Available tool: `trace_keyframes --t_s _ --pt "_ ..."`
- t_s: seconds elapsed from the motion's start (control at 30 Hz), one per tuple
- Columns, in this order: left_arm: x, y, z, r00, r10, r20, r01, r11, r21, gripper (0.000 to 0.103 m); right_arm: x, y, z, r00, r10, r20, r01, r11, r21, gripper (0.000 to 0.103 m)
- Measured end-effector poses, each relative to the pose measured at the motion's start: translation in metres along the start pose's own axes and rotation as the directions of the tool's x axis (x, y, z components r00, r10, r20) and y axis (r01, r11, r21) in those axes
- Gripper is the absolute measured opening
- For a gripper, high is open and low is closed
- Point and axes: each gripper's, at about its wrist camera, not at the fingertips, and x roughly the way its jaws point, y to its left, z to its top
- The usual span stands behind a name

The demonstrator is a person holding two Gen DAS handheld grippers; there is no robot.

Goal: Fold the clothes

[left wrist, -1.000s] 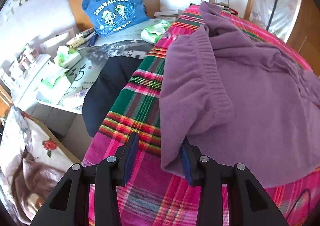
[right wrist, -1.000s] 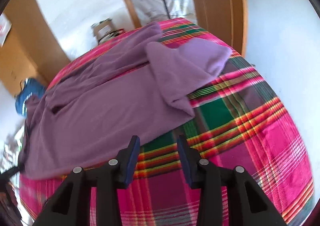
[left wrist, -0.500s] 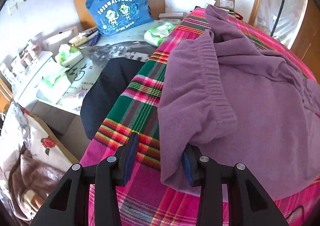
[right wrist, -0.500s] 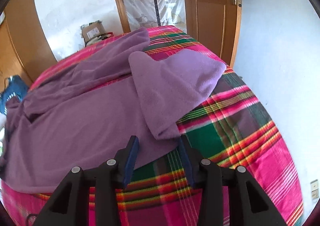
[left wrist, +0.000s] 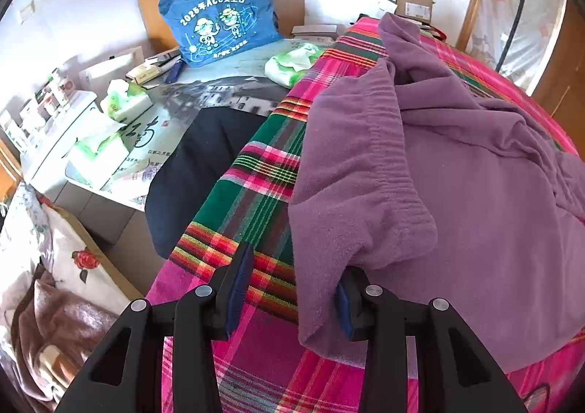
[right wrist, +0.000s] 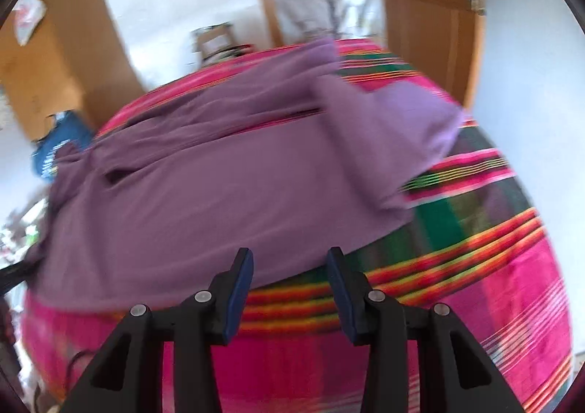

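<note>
Purple fleece trousers (left wrist: 475, 193) lie spread and rumpled across the plaid bedspread (left wrist: 263, 171), elastic waistband corner lifted.

One purple garment (left wrist: 457, 193), one plaid blanket (left wrist: 256, 186), one blue bag (left wrist: 219, 25), three tissue packs (left wrist: 124, 102), two claws (left wrist: 292, 288).

Left wrist view is angled steeply down, close over the purple garment (left wrist: 457, 193) at the bed's (left wrist: 263, 193) side-table edge. Right wrist view, blurred, is aimed doorward; garment (right wrist: 204, 193) and bed (right wrist: 512, 285) are shared.
</note>
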Motion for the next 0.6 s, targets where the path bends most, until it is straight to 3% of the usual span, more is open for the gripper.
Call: trace_keyframes --t_s 0.13,0.27,0.4,0.6 --pt "0.001 0.006 0.002 1.0 -0.024 -0.012 0.024 0.999 -0.024 0.042 0.0 0.022 -0.006 0.99 0.128 -0.058 -0.128 0.992 0.012 0.042" --pt "0.003 0.014 0.004 0.998 -0.058 -0.025 0.056 0.996 -0.067 0.042 0.005 0.04 -0.01 0.953 0.268 -0.141 -0.255 0.961 0.104 0.042" --pt "0.004 0.025 0.007 0.995 -0.1 -0.03 0.096 0.988 -0.119 0.042 0.009 0.053 -0.015 0.949 0.272 -0.157 -0.256 0.96 0.111 0.043" --pt "0.005 0.036 0.01 0.991 -0.128 -0.025 0.122 0.978 -0.169 0.042 0.018 0.044 -0.011 0.936 0.335 -0.106 -0.299 0.917 0.263 0.043"
